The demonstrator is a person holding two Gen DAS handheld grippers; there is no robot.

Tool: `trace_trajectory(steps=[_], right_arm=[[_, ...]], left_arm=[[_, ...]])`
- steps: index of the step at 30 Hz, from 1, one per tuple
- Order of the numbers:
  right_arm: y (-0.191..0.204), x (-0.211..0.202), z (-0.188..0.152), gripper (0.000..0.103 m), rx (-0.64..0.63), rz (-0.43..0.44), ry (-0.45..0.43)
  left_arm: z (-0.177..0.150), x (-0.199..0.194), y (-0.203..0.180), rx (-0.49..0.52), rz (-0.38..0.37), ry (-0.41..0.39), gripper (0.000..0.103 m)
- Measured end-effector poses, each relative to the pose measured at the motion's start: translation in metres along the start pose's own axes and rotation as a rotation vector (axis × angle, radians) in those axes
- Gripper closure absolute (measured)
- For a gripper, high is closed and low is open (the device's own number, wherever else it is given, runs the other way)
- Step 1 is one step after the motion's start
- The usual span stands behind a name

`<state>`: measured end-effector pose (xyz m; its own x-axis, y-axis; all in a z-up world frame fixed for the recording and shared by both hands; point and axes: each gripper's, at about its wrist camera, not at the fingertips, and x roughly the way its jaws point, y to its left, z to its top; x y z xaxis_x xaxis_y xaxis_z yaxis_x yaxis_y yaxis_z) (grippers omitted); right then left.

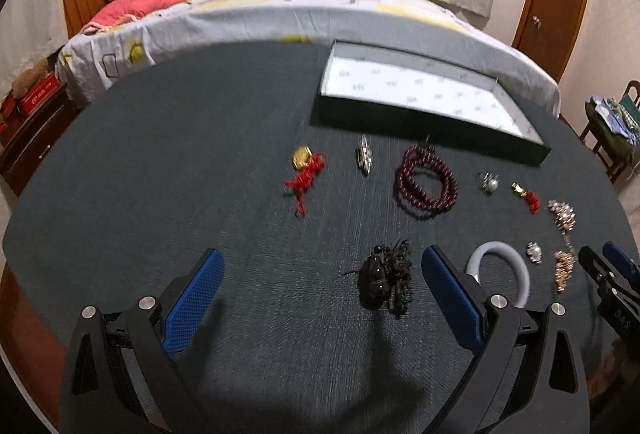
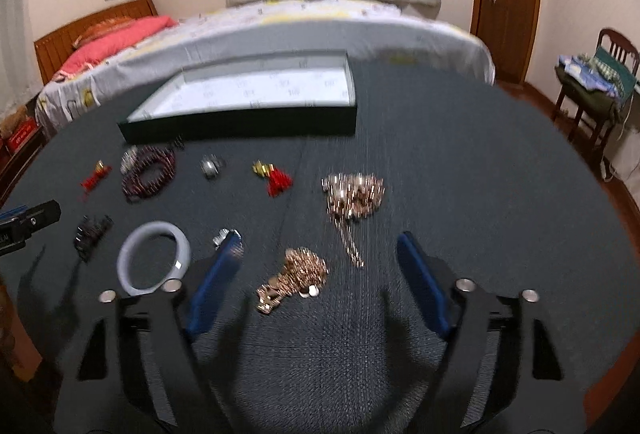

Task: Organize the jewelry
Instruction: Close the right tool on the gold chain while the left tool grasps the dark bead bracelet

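Jewelry lies spread on a dark round table (image 1: 160, 154). My left gripper (image 1: 324, 266) is open above the cloth, with a black pendant on dark cord (image 1: 380, 280) lying between its blue fingers, untouched. A pale grey bangle (image 1: 516, 262) sits just right of it. My right gripper (image 2: 320, 254) is open too, and a rose-gold chain heap (image 2: 296, 274) lies between its fingers without contact. A second rose-gold piece (image 2: 354, 194) lies beyond. A dark tray with a white lining (image 2: 256, 94) stands at the far side, with nothing in it.
In front of the tray lie a dark red bead bracelet (image 1: 426, 180), a gold charm on red cord (image 1: 306, 164), a silver brooch (image 1: 365, 156), a pearl piece (image 1: 490, 183) and a small red tassel (image 2: 274, 176). A bed (image 1: 280, 14) stands behind the table and a chair (image 2: 600, 82) at right.
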<state>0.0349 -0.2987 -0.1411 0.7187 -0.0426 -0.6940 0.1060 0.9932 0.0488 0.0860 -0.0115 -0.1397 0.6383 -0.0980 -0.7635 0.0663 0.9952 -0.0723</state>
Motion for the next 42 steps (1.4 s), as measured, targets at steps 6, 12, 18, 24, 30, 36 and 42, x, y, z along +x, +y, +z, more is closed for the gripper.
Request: trace_trajectory(steps=[6, 12, 18, 24, 30, 36, 42], right_arm=[[0.001, 0.02, -0.002, 0.036, 0.001, 0.014, 0.05], [0.006, 0.028, -0.003, 0.045, -0.023, 0.012, 0.081], [0.004, 0.024, -0.006, 0.069, -0.044, 0.002, 0.078], [0.004, 0.023, -0.007, 0.085, -0.042, 0.034, 0.079], [0.005, 0.023, -0.007, 0.086, -0.038, 0.044, 0.079], [0.006, 0.023, -0.007, 0.086, -0.037, 0.048, 0.078], [0.006, 0.023, -0.007, 0.086, -0.033, 0.051, 0.079]], left_arm=[[-0.003, 0.024, -0.007, 0.022, 0.014, 0.037, 0.007], [-0.002, 0.03, -0.012, 0.039, 0.004, 0.047, 0.007], [-0.003, 0.033, -0.017, 0.045, -0.012, 0.063, 0.007], [-0.006, 0.032, -0.026, 0.078, -0.016, 0.067, 0.009], [-0.006, 0.036, -0.025, 0.079, -0.028, 0.089, 0.035], [-0.008, 0.036, -0.029, 0.105, -0.037, 0.087, 0.04], [-0.009, 0.037, -0.03, 0.132, 0.0, 0.077, 0.054]])
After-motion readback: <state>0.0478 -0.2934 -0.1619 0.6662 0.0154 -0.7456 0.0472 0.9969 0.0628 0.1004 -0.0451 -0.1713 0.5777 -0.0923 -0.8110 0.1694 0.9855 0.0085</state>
